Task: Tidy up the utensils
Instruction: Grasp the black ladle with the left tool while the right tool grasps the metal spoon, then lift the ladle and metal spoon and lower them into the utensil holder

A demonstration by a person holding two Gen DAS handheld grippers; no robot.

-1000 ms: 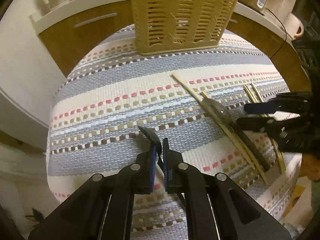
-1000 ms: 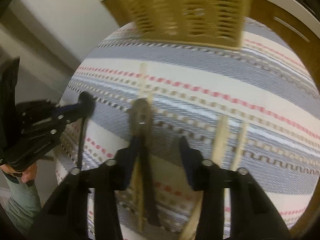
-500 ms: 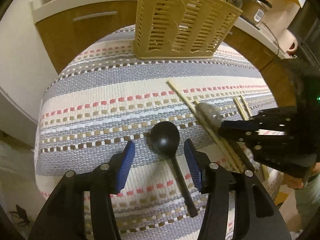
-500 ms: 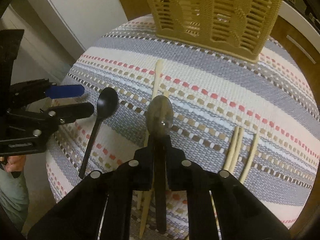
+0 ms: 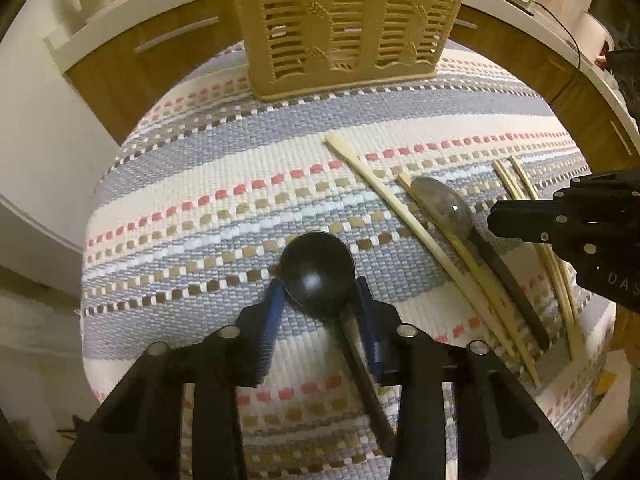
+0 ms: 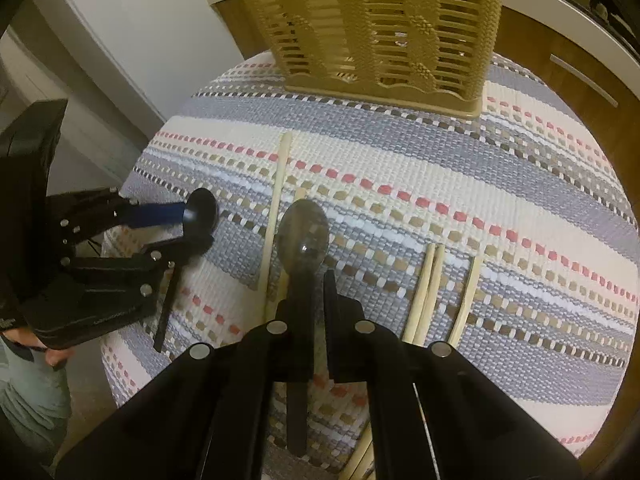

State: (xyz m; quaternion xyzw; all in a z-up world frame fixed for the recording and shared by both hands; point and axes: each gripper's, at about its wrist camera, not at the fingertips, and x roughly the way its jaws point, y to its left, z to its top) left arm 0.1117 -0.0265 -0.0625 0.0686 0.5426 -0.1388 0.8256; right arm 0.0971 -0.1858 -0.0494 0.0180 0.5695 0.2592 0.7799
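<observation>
Looking along your left gripper [image 5: 318, 300], you see its blue-padded fingers [image 5: 272, 312] standing apart on both sides of the black spoon [image 5: 318, 274]. The pads are close to the bowl, but I cannot tell if they touch it. The spoon lies on the striped cloth [image 5: 224, 184] that covers the tabletop, with the handle pointing back under the gripper.

Your right gripper [image 6: 307, 280] has its fingers closed on the neck of the grey spoon [image 6: 303, 236], just behind the bowl. The bowl sticks out in front of the fingers, over the cloth; the dark handle goes back under the gripper. A long pale chopstick [image 6: 276, 208] lies just beside this spoon on its left. Three more chopsticks [image 6: 430, 284] lie on the cloth to the right, two together and one a little apart.

The yellow slatted basket [image 5: 344, 24] stands upright at the far edge of the cloth, well apart from both spoons. Behind it are brown cabinet doors [image 5: 160, 48].
</observation>
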